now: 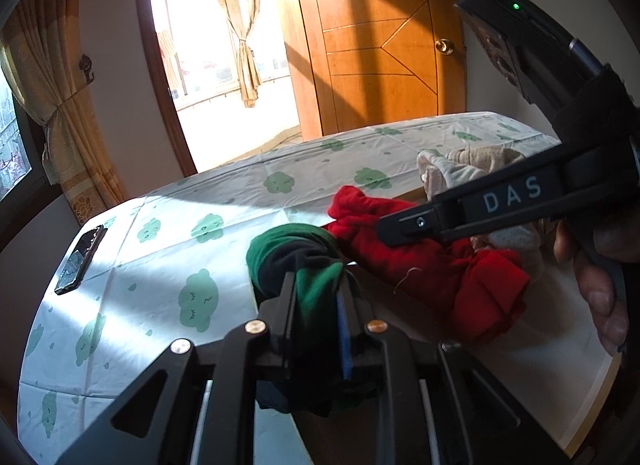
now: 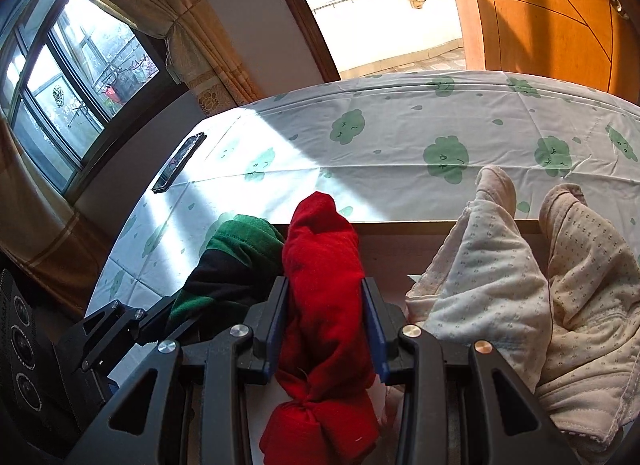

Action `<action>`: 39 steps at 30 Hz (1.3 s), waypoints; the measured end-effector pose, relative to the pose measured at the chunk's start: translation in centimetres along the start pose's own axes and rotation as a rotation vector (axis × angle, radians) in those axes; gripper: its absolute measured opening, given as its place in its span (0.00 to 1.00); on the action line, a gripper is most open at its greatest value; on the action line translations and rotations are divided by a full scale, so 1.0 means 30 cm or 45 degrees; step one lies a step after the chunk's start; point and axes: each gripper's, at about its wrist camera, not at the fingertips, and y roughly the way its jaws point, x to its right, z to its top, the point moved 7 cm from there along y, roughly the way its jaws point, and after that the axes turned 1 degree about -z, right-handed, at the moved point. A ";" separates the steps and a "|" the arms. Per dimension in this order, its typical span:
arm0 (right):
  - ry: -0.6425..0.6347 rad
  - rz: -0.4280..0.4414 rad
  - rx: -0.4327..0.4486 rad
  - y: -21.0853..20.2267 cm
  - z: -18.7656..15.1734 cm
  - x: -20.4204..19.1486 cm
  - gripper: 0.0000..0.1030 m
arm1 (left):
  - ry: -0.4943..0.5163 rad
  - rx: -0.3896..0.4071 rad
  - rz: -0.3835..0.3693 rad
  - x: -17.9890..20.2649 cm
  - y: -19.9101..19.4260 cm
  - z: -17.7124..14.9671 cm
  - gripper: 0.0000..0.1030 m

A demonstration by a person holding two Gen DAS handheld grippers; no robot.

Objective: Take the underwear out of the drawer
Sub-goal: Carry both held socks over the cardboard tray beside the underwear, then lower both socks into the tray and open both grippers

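My left gripper (image 1: 318, 281) is shut on a rolled green and dark underwear (image 1: 280, 249), which sticks out past its fingertips. To its right lies a rolled red underwear (image 1: 400, 257), with my right gripper (image 1: 388, 229) reaching over it from the right. In the right wrist view my right gripper (image 2: 325, 285) is shut on the red underwear (image 2: 320, 233), its blue pads pressing both sides. The green underwear (image 2: 236, 249) sits just left of it, held by the left gripper (image 2: 172, 305). Both rolls are at the wooden drawer's front edge (image 2: 400, 227).
Two pale dotted underwear pieces (image 2: 488, 265) (image 2: 592, 265) lie right of the red roll. Beyond the drawer spreads a bed sheet (image 1: 200, 193) with green cloud prints and a dark phone (image 1: 80, 261) at its left edge. A person's hand (image 1: 600, 297) grips the right tool.
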 end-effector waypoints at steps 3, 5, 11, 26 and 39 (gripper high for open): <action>0.011 0.010 -0.002 -0.001 0.001 0.005 0.40 | -0.010 0.001 -0.002 -0.003 -0.003 -0.002 0.19; 0.014 0.014 0.004 -0.007 0.001 0.008 0.42 | -0.006 0.004 0.008 -0.004 -0.004 -0.001 0.23; 0.020 0.029 0.018 -0.023 -0.002 0.007 0.52 | -0.016 0.041 0.032 -0.017 -0.024 0.005 0.46; -0.055 0.017 0.050 -0.073 -0.044 -0.024 0.60 | -0.044 0.069 0.071 -0.034 -0.043 -0.015 0.64; -0.052 0.069 0.089 -0.150 -0.096 -0.032 0.61 | -0.105 0.113 0.086 -0.038 -0.104 -0.037 0.75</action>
